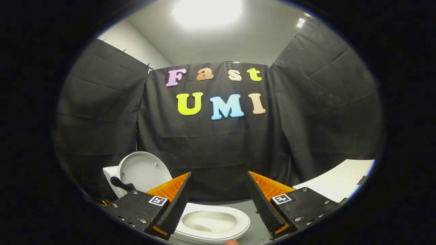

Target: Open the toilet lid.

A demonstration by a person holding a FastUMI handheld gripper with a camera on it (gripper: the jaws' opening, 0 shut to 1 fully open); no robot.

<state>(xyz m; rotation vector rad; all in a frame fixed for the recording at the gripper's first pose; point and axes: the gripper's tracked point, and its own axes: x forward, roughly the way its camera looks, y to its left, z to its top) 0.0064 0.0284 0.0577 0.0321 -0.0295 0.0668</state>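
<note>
The toilet lid [144, 170] is already standing upright at the far left, above the seat [213, 223]. The gripper [219, 190] is hovering with fingers apart, holding nothing; backing away gently seems best.

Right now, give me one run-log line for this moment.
lid: raised upright against tank | bowl: exposed | hand-held gripper: open, holding nothing, fingers above seat | task: looks done

toilet lid [144, 170]: white | toilet bowl [213, 223]: white | floor [255, 234]: grey | booth wall [218, 153]: black
</note>
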